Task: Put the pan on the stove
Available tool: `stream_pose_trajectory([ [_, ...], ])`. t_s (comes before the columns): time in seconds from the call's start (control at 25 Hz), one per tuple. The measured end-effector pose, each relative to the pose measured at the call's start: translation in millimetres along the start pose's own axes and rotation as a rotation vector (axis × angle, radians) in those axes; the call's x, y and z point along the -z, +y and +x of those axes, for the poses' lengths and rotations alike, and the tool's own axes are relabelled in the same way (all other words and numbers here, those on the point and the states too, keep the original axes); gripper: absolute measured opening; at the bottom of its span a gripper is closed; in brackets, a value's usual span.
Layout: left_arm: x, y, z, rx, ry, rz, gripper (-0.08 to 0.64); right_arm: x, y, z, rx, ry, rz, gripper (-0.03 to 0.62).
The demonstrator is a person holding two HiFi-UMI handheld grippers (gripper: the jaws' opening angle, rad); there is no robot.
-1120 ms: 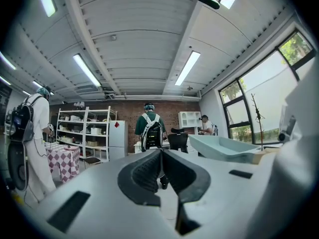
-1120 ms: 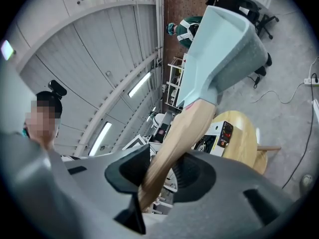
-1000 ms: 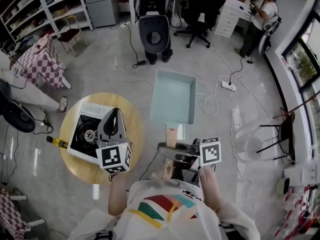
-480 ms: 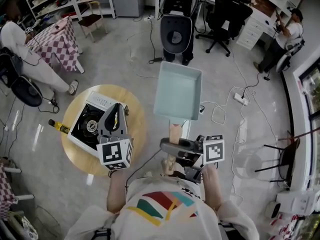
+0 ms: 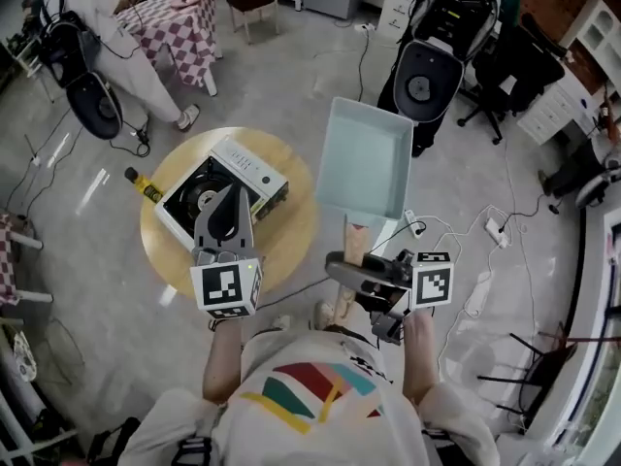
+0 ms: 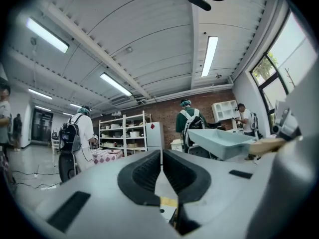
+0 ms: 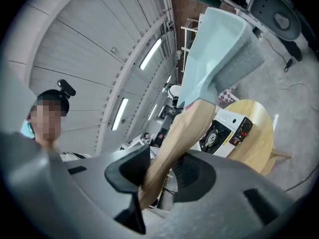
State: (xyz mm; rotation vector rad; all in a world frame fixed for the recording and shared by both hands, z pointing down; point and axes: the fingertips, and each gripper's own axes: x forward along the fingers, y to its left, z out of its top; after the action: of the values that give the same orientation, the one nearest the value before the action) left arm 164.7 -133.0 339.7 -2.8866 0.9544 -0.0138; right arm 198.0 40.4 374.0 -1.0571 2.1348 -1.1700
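The pale blue rectangular pan [image 5: 364,158] hangs in the air right of the round wooden table [image 5: 291,236], its wooden handle [image 5: 355,243] pointing back at me. My right gripper [image 5: 342,268] is shut on that handle; in the right gripper view the handle [image 7: 174,138] runs between the pads up to the pan [image 7: 219,49]. The white portable gas stove [image 5: 221,190] stands on the table. My left gripper [image 5: 230,200] hovers over the stove's near side, shut and empty; its pads meet in the left gripper view [image 6: 161,154].
A yellow bottle [image 5: 146,186] lies at the table's left edge. A person with a backpack [image 5: 97,37] stands by a checked-cloth table [image 5: 189,17]. A black machine [image 5: 427,76] sits beyond the pan. Cables and a power strip [image 5: 493,229] lie on the floor at right.
The view has swung left: both grippers and the held pan have moved toward the table, so the stove now lies closer beside the pan. The grip on the handle is unchanged.
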Motion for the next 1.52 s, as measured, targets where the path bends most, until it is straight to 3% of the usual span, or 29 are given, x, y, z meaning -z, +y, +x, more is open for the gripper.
stream_pose_trajectory([
  [0.32,15,78,-43,-0.225,0.033,0.004,0.012,6,-11,59,-0.131,0.236,0.012,0.123],
  [0.72,29,128,-99,-0.441,0.068,-0.002,0.012,29,-14,109,-0.255,0.541,-0.002,0.123],
  [1.0,42,154,-125,-0.554,0.103,0.001,0.012,39,-13,141,-0.363,0.696,0.038,0.123],
  [1.2,57,170,-148,-0.616,0.131,0.007,0.012,50,-24,162,-0.383,0.811,0.024,0.123],
  [1.52,69,176,-157,-0.664,0.166,-0.004,0.012,62,-36,178,-0.437,0.896,0.06,0.124],
])
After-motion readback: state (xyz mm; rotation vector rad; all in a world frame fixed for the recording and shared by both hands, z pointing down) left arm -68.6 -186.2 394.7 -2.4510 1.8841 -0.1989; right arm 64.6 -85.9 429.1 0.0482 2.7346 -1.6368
